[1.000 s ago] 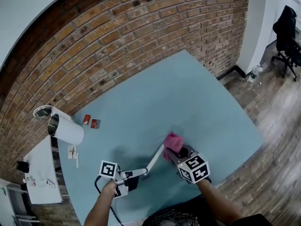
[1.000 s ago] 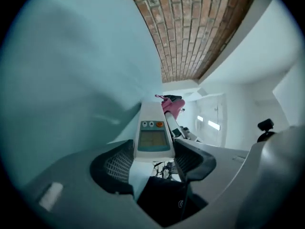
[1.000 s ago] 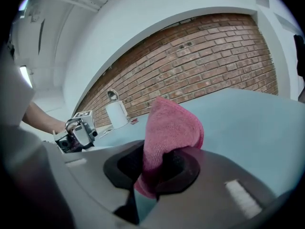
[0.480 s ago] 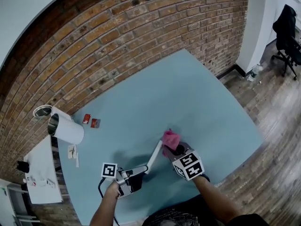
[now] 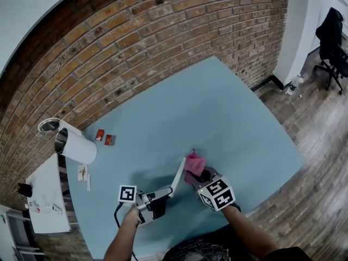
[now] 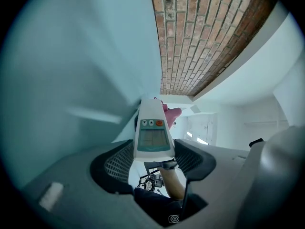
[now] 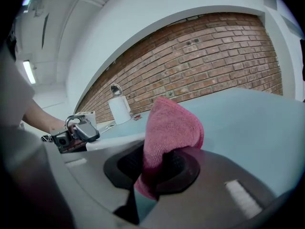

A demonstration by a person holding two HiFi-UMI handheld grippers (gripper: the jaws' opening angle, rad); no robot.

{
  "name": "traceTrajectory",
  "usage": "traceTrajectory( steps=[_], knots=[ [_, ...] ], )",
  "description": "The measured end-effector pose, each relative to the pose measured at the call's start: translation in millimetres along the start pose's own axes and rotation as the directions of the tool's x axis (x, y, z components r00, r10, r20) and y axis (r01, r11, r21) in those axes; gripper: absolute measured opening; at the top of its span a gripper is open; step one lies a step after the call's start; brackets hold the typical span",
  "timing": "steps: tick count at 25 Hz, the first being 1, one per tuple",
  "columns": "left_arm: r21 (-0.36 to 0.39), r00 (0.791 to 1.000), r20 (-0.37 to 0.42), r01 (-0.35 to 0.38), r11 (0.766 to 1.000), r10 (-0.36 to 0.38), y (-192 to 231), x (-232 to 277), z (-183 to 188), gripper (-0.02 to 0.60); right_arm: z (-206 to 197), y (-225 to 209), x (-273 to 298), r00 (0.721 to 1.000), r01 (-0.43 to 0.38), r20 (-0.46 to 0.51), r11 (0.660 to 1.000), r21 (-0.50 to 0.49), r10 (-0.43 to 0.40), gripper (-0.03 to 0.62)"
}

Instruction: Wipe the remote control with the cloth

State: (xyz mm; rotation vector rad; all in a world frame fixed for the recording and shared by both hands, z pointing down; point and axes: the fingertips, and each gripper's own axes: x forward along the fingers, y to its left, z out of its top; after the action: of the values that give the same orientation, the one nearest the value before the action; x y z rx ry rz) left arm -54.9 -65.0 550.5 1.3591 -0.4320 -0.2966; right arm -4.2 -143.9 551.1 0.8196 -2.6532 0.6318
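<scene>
Two tools meet above the desk's (image 5: 228, 107) near edge: the left tool (image 6: 152, 149) clamps the remote control's (image 6: 152, 133) lower end, and the right tool (image 7: 159, 163) pinches the cloth (image 7: 170, 125) at its far end. Hard rubbing there could lever the remote loose.

The cloth (image 7: 171, 123) is nappy fabric, the remote control (image 6: 153, 128) smooth plastic, the table (image 5: 228, 107) matt.

cloth (image 5: 194, 165) right of remote control (image 5: 178, 177)
</scene>
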Motion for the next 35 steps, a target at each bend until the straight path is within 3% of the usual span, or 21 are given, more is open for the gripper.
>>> traceTrajectory(
  steps=[22,35],
  knots=[
    [0.007,0.998,0.053,0.022,1.000,-0.022,0,8,7,0.265,-3,54,-18,0.995,-0.097,0.016,0.995,0.033,0.097,0.066],
    [0.033,0.993,0.111,0.038,0.999,-0.041,-10,17,15,0.264,-9,76,-30,0.998,-0.058,0.037,0.997,0.041,0.056,0.066]
  ],
)
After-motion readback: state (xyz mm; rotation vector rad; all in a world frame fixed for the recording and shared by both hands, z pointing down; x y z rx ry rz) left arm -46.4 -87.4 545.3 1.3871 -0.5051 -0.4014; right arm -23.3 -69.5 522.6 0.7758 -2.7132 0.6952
